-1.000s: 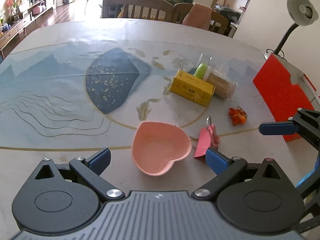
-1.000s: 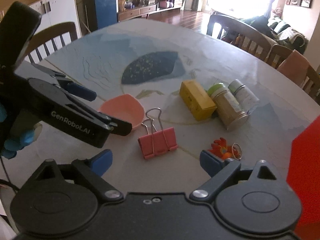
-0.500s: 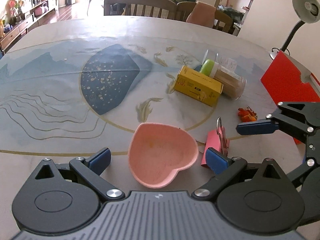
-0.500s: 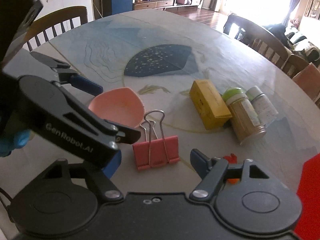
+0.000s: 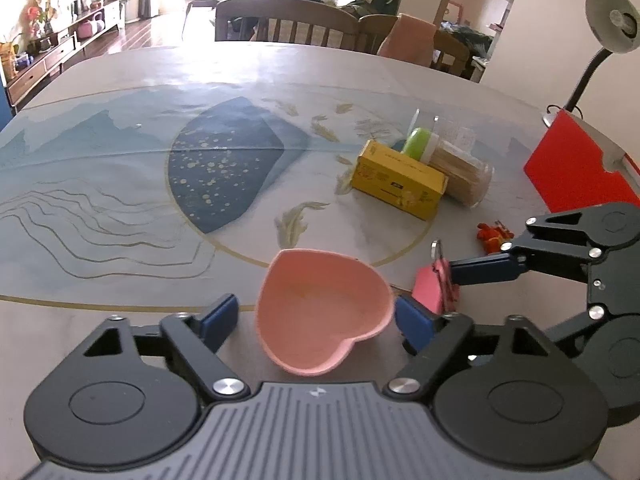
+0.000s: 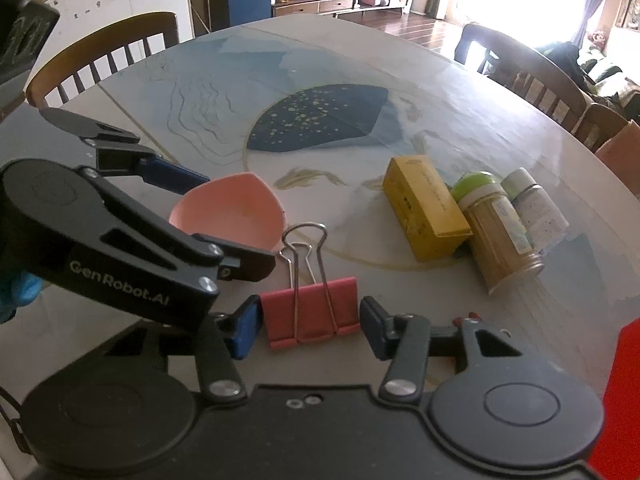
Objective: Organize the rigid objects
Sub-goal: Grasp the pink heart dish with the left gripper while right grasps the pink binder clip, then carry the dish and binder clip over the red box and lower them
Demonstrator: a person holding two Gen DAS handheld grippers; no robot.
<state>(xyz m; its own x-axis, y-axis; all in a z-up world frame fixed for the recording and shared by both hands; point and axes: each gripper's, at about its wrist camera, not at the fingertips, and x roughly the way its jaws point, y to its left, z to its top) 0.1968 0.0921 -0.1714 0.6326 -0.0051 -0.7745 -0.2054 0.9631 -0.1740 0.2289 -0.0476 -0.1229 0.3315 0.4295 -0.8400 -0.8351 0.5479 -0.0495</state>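
A pink heart-shaped bowl (image 5: 324,312) sits on the table between the open fingers of my left gripper (image 5: 316,318); it also shows in the right wrist view (image 6: 230,214). A red binder clip (image 6: 312,310) lies flat on the table between the open fingers of my right gripper (image 6: 310,330), its wire handles pointing away. In the left wrist view the clip (image 5: 434,286) is right of the bowl, with one right-gripper finger beside it.
A yellow box (image 6: 426,212), a green-lidded jar (image 6: 496,228) and a second jar (image 6: 536,208) lie further back. A small orange trinket (image 5: 494,234) lies right of the clip. A red folder (image 5: 576,172) and a desk lamp (image 5: 608,20) are at the right edge. Chairs ring the table.
Both grippers have moved forward and down. The bowl now sits between the left fingers and the binder clip between the right fingers. Both stay open.
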